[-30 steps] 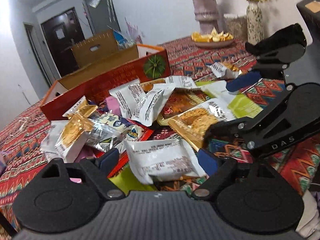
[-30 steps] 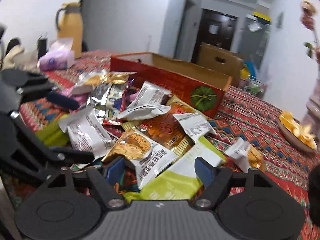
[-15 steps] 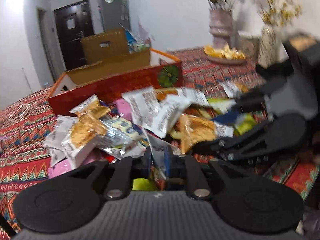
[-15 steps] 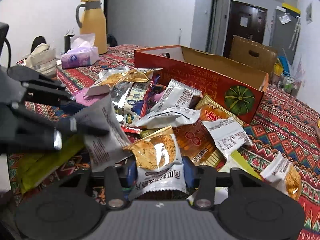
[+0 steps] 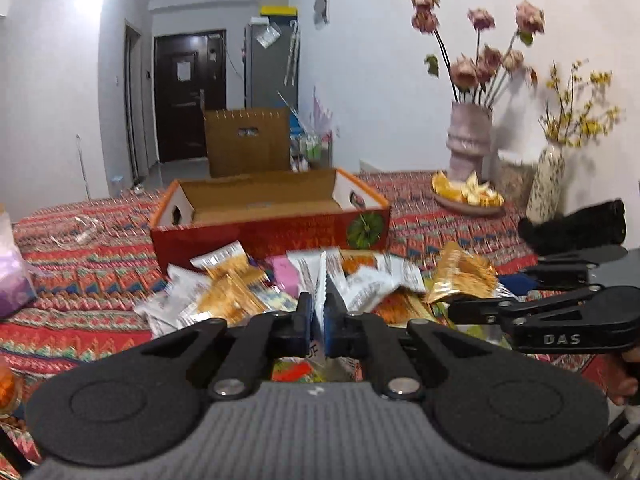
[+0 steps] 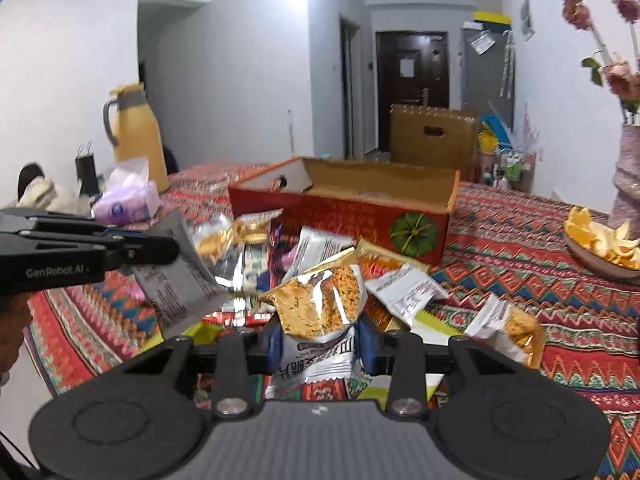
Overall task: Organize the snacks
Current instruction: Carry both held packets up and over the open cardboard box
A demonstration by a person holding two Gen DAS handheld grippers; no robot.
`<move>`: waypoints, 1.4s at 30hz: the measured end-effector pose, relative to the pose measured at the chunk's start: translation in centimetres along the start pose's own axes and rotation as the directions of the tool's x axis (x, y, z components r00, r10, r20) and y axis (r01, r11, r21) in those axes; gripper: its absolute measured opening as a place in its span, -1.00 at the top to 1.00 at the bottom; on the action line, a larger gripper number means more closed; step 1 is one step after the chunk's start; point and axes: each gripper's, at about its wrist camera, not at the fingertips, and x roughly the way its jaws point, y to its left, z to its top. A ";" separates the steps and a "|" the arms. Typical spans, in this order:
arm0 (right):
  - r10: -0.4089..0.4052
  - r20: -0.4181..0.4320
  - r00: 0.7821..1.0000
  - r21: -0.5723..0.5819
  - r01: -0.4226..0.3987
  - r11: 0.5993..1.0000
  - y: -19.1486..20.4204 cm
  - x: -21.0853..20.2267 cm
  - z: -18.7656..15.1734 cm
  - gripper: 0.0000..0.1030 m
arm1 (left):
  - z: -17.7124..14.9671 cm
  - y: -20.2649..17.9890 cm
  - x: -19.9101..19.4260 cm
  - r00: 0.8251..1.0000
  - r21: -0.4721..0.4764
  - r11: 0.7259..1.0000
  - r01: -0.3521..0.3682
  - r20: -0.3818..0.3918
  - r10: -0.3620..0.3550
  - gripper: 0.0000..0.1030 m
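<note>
A white snack packet (image 5: 319, 280) stands edge-on, pinched between the closed fingers of the left gripper (image 5: 317, 318). The right gripper (image 6: 320, 344) clamps an orange-and-white crisp packet (image 6: 320, 312) by its lower end, the packet upright between the blue pads. Just beyond both grippers lies the snack pile (image 5: 236, 292) on the patterned tablecloth (image 6: 520, 240). Behind the pile sits the open red box (image 5: 272, 232), farther ahead of both claws.
</note>
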 end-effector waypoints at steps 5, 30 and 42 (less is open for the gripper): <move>-0.020 0.040 0.999 0.061 0.018 0.998 -0.9 -0.5 2.0 0.29 | 2.6 2.1 -0.3 0.998 -0.015 0.999 -0.033 0.056 0.034 0.88; -0.209 -0.119 0.971 0.264 0.234 0.936 -15.4 31.3 20.6 0.28 | 15.9 17.1 31.4 0.974 -0.149 0.968 -0.202 -0.137 0.182 0.88; -0.258 -0.287 0.923 0.060 0.286 0.956 -17.4 38.9 21.1 0.24 | 14.3 17.3 35.3 0.945 -0.112 0.964 -0.243 -0.253 0.209 0.86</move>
